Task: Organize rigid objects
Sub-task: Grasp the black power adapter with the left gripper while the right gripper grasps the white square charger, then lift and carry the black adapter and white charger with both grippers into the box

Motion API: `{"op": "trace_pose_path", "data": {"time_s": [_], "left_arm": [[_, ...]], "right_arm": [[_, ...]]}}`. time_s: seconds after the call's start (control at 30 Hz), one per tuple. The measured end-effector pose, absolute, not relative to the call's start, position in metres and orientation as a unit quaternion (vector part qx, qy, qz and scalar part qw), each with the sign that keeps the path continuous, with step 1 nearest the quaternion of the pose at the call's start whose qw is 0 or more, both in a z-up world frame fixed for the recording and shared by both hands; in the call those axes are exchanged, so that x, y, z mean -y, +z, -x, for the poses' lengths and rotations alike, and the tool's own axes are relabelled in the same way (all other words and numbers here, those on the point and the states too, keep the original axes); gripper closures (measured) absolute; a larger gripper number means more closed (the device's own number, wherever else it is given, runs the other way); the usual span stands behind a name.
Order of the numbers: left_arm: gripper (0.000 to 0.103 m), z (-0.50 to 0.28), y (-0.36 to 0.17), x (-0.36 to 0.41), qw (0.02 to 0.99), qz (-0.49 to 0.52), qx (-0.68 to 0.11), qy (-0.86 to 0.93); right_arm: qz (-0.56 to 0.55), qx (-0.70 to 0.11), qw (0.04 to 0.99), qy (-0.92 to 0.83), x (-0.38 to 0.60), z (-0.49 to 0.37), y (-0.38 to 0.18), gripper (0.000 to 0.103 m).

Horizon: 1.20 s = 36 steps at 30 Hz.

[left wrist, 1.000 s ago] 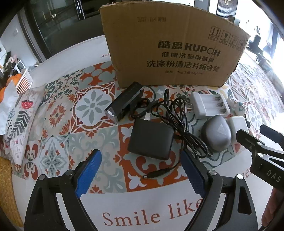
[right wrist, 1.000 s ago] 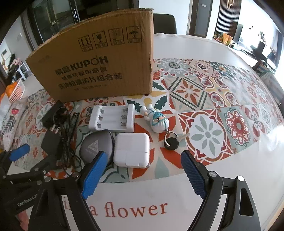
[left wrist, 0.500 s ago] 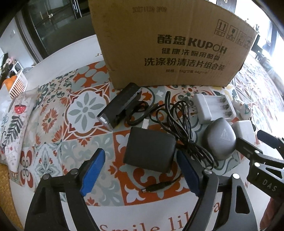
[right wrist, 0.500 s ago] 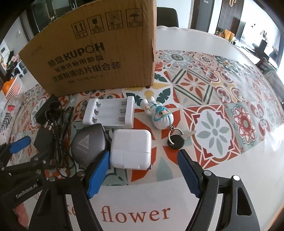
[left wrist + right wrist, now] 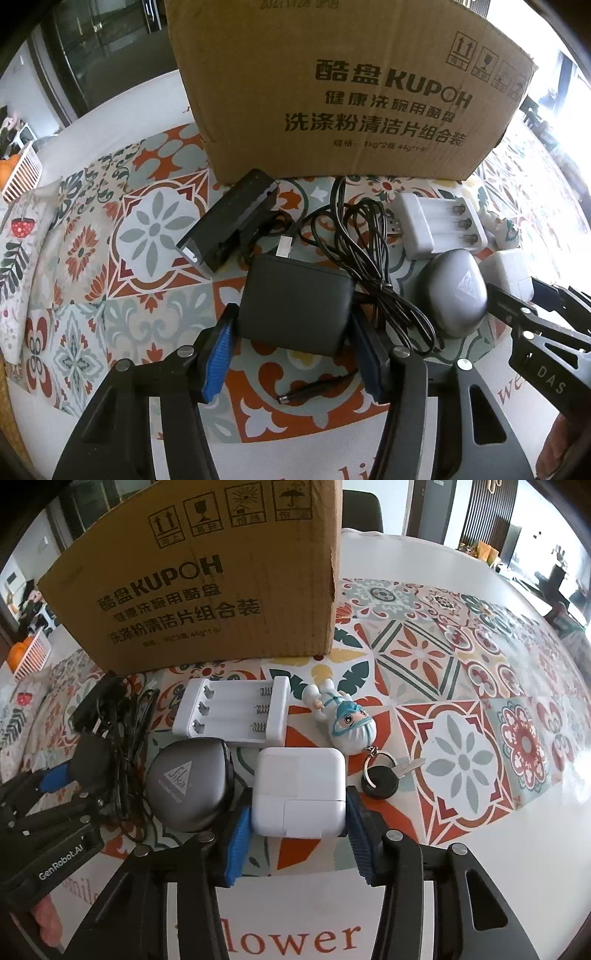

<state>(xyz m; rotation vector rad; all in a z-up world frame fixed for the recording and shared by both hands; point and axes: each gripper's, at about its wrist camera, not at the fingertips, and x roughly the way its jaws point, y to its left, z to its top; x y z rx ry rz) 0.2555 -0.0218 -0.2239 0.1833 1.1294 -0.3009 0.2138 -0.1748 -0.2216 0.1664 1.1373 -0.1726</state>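
L gripper [image 5: 291,354] clamps flat black power brick [image 5: 295,302]; trailing black cable [image 5: 373,273] may snag. R gripper [image 5: 299,834] grips white square charger [image 5: 300,792]; could nudge grey rounded case [image 5: 188,782].

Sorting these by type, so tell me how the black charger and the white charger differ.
The black charger is dark with a tangled cable beside it; the white charger is glossy with no cable showing. The black one sits between the left claw pads, the white between the right claw pads. Both are flat, rounded squares.

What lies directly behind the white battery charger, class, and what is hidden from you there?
Behind the battery charger stands the cardboard box, its printed side facing us. The box's inside and anything beyond it are hidden.
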Motion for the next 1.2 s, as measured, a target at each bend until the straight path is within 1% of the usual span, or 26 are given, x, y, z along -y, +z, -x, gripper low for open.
{"op": "trace_pose_path", "data": {"time_s": [0.37, 0.63, 0.93, 1.2], "left_arm": [[0.047, -0.224, -0.21, 0.026, 0.837, -0.077, -0.525, -0.131], [0.049, -0.208, -0.186, 0.024, 0.854, -0.074, -0.5, -0.124], [0.049, -0.211, -0.186, 0.017, 0.859, -0.062, -0.493, -0.124], [0.049, -0.203, -0.174, 0.017, 0.871, -0.062, -0.473, -0.117]], "right_arm": [[-0.08, -0.533, 0.839, -0.077, 0.181, -0.201, -0.215, 0.056], [-0.072, -0.51, 0.855, -0.061, 0.174, -0.187, -0.189, 0.056], [-0.063, -0.499, 0.863, -0.05, 0.166, -0.186, -0.176, 0.056], [-0.064, -0.492, 0.867, -0.045, 0.167, -0.184, -0.172, 0.056]]}}
